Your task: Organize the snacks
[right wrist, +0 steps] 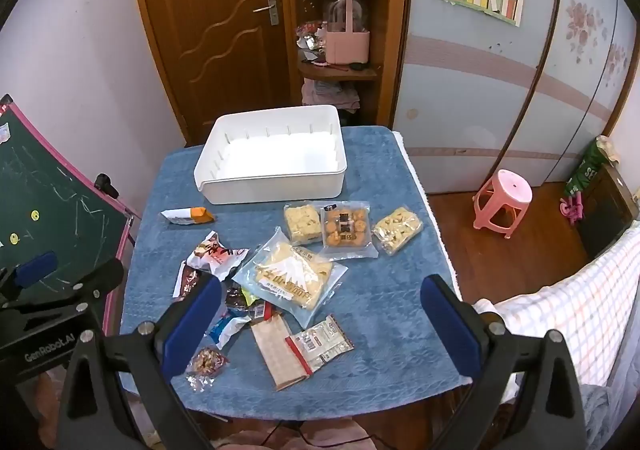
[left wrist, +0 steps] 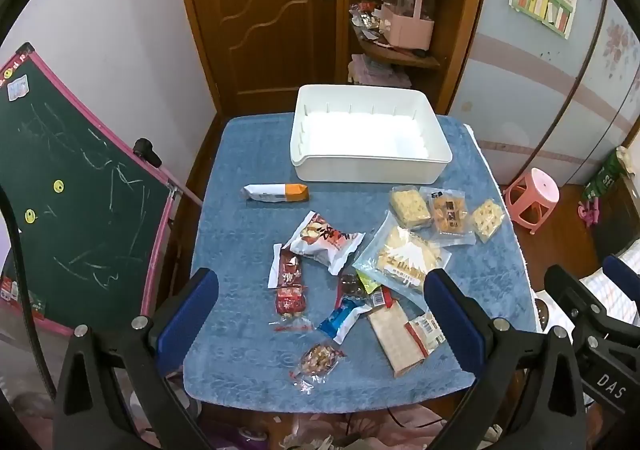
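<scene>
snacks [left wrist: 336, 282] litter the blue cloth [left wrist: 240, 234] before the white bin [left wrist: 368, 137] — left claw [left wrist: 320, 314] and right claw [right wrist: 320, 314] spread, holding nothing.

Lighting: even, soft indoor light; you get weak shadows only. Glare: the white bin's [left wrist: 370, 137] floor blows out to featureless white at 12 o'clock. Focus: snack packets [right wrist: 290, 282] on the blue cloth [right wrist: 384, 314] read sharp. Distortion: heavy fisheye bending; door [left wrist: 260, 9] and walls curve; black vignette in all corners.
</scene>
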Available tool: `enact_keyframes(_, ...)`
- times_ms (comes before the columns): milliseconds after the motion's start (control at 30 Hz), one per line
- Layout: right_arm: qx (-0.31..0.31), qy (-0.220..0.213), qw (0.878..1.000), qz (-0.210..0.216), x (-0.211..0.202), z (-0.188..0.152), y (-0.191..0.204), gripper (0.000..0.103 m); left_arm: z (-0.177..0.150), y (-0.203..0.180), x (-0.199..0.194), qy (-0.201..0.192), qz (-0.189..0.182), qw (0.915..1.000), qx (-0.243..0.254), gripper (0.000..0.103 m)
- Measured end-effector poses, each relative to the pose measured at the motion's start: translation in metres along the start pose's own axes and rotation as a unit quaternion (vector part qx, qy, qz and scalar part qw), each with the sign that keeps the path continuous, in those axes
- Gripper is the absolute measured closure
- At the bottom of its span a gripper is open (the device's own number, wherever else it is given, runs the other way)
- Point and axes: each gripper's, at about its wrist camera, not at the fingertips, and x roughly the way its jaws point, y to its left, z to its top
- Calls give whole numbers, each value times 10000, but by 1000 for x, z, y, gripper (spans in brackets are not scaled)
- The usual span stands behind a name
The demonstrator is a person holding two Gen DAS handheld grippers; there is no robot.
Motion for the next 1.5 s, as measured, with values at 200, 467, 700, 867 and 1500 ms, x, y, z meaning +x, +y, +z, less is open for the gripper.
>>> enact_keyframes(200,5,-18,10000,2,0,-1,0,2,0,1,0,-2,-54,10000,-20,1)
enact_keyframes(467,6,-7,10000,14,1,-2,1,2,-9,-2,6,105,-111,9999,-32,1)
enact_keyframes(700,5,0,10000,11,2,-3,2,2,-5,-2,7,108,-182,9998,-28,1)
enact_keyframes(867,-1,2,10000,18,2,-3,3,2,-3,-3,7,110,-182,9998,-29,1)
enact_keyframes(1500,6,10,10000,20,1,-5,3,2,-8,-5,7,194,-127,9997,-22,1)
